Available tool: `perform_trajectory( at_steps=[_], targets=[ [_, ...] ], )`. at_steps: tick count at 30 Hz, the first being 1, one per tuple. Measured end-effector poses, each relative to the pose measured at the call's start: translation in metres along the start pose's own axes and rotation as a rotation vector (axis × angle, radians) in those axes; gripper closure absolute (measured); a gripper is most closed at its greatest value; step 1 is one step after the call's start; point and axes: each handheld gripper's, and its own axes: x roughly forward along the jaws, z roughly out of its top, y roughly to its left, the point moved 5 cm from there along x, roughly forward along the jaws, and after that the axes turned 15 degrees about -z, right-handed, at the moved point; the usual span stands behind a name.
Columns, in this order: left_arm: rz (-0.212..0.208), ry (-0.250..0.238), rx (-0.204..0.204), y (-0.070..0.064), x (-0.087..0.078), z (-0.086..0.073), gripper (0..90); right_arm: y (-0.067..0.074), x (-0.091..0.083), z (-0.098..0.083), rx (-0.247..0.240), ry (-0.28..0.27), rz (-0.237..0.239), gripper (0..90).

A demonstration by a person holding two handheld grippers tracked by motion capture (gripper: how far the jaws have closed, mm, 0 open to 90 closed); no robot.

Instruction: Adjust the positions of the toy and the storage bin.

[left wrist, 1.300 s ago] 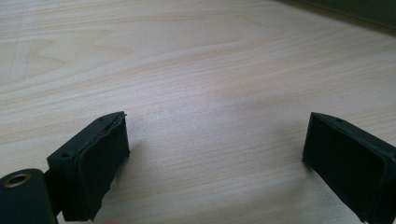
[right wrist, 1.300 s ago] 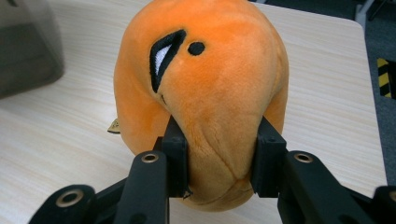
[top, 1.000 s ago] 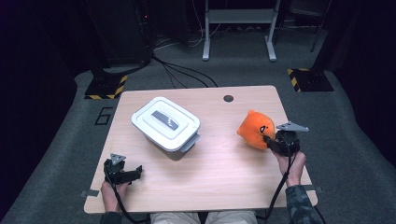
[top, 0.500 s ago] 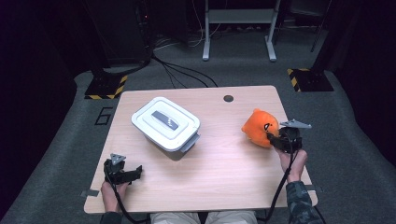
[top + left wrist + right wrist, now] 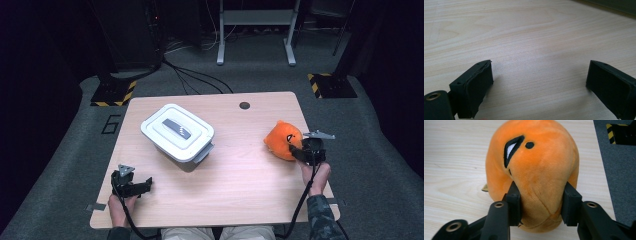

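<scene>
Light wood table with a cable hole near the far edge carries a white lidded container left of centre and an orange plush toy by its right edge.

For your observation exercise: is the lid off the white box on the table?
No, the lid sits closed on the white box.

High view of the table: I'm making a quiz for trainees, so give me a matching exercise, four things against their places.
Things:
1. orange plush toy
2. white lidded container
3. left hand-held gripper
4. round hole

Places:
A. near left corner of the table
B. far edge, right of centre
C. right side, between the right hand-held gripper jaws
D. left of centre

Pairs: 1-C, 2-D, 3-A, 4-B
</scene>
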Motion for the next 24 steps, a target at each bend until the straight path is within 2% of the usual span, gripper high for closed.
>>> perform_trajectory(
  at_steps=[4,5,6,8,9,10,14,20,24],
  targets=[
    [0.0,0.004,-0.002,0.0,0.0,0.0,6.7,-0.004,0.002,-0.004,0.029,0.001,0.001,52.5],
    [0.0,0.004,-0.002,0.0,0.0,0.0,6.7,-0.006,0.003,-0.005,0.043,0.013,-0.005,46.2],
    [0.0,0.004,-0.002,0.0,0.0,0.0,6.7,-0.006,0.003,-0.005,0.043,0.013,-0.005,46.2],
    [0.0,0.004,-0.002,0.0,0.0,0.0,6.7,-0.006,0.004,-0.008,0.045,0.019,-0.026,34.5],
    [0.0,0.004,-0.002,0.0,0.0,0.0,6.7,-0.006,0.004,-0.008,0.045,0.019,-0.026,34.5],
    [0.0,0.004,-0.002,0.0,0.0,0.0,6.7,-0.006,0.004,-0.008,0.048,0.019,-0.033,28.1],
    [0.001,0.002,0.001,0.0,0.0,0.0,6.7,-0.004,0.004,-0.007,0.042,0.019,-0.05,15.1],
    [0.0,0.002,-0.001,0.0,0.0,0.0,6.7,-0.002,-0.004,-0.005,0.017,-0.015,-0.045,5.0],
    [0.001,0.0,0.0,0.0,0.0,0.0,6.7,0.002,-0.01,-0.003,0.004,-0.034,-0.027,3.7]
  ],
)
